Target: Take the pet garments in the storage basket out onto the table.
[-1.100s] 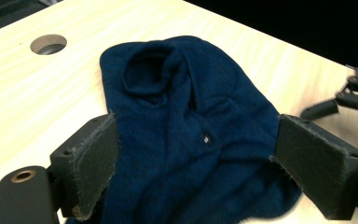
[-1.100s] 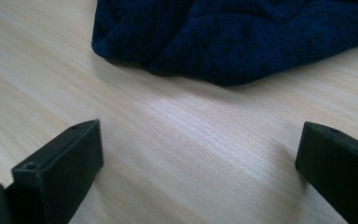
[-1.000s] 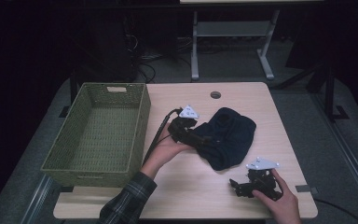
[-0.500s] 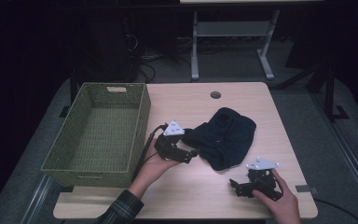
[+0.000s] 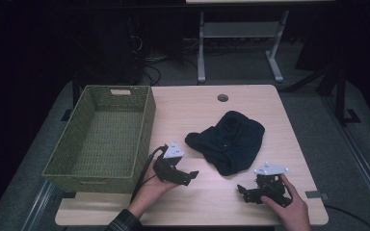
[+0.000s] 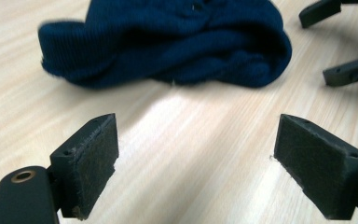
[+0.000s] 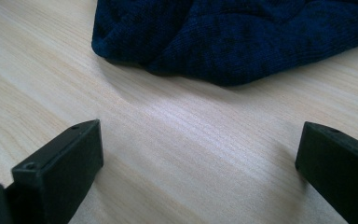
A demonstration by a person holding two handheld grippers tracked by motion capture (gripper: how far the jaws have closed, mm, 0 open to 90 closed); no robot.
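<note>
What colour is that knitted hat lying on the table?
Dark navy blue, a ribbed knit hat; the left gripper view shows it best.

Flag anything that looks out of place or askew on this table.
The dark blue knit hat lies crumpled on the bare table, outside the green wicker basket. Nothing looks spilled or damaged.

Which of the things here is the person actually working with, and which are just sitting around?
In use:
- dark blue knit hat
- left tool, open, facing the hat
- right tool, open, close to the hat
- probably the green woven basket

Lying about:
- metal frame on the floor behind the table
</note>
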